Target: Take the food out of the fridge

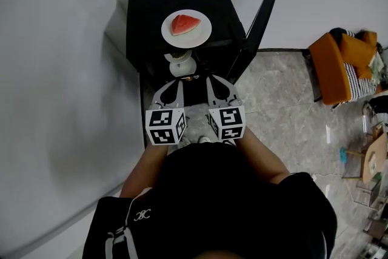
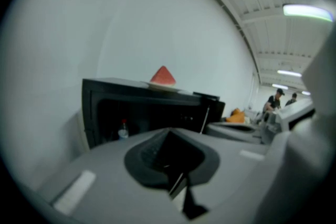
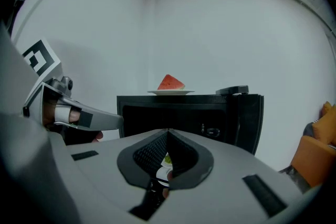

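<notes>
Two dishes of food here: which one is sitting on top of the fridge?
The white plate carrying the red watermelon slice; the other dish, holding something green, is lower, at the open front of the fridge.

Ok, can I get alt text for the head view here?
Seen from above, a person in black points the left gripper and the right gripper at a small black fridge with its door open. A plate with a watermelon slice sits on the fridge, and a white bowl shows just ahead of the gripper tips.
</notes>
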The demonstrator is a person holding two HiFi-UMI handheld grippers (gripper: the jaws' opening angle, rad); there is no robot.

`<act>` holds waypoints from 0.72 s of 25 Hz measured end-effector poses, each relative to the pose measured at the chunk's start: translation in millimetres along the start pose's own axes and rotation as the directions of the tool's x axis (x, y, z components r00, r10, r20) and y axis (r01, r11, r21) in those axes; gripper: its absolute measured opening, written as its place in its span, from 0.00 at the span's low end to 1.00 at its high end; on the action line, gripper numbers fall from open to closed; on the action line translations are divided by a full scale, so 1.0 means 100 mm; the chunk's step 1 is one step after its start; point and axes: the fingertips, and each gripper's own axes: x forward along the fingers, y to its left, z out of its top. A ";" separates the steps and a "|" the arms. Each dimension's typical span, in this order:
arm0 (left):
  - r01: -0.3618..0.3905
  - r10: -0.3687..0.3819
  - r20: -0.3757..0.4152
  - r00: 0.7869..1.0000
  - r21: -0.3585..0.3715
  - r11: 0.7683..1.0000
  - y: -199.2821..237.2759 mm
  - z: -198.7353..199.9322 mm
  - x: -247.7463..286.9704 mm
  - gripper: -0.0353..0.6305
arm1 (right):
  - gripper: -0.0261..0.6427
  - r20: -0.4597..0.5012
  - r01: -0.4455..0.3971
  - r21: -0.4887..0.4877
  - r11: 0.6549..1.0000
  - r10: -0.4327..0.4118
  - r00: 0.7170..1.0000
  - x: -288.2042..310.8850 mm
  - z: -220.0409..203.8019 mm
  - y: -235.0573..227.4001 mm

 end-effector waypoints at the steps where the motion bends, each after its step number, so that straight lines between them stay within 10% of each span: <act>1: -0.004 0.004 -0.001 1.000 -0.004 1.000 0.01 -0.01 -0.02 0.05 | 0.04 -0.006 -0.013 0.002 1.000 0.013 1.000 0.02 -0.03 0.02; 10: -0.112 0.112 -0.015 0.994 -0.022 0.993 0.29 -0.17 -0.29 0.05 | 0.04 -0.131 -0.148 -0.063 0.987 0.139 0.982 0.34 -0.41 0.28; 18: -0.256 0.251 -0.052 0.967 -0.125 0.959 0.61 -0.56 -0.72 0.05 | 0.04 -0.371 -0.311 -0.203 0.928 0.221 0.902 1.04 -1.13 0.49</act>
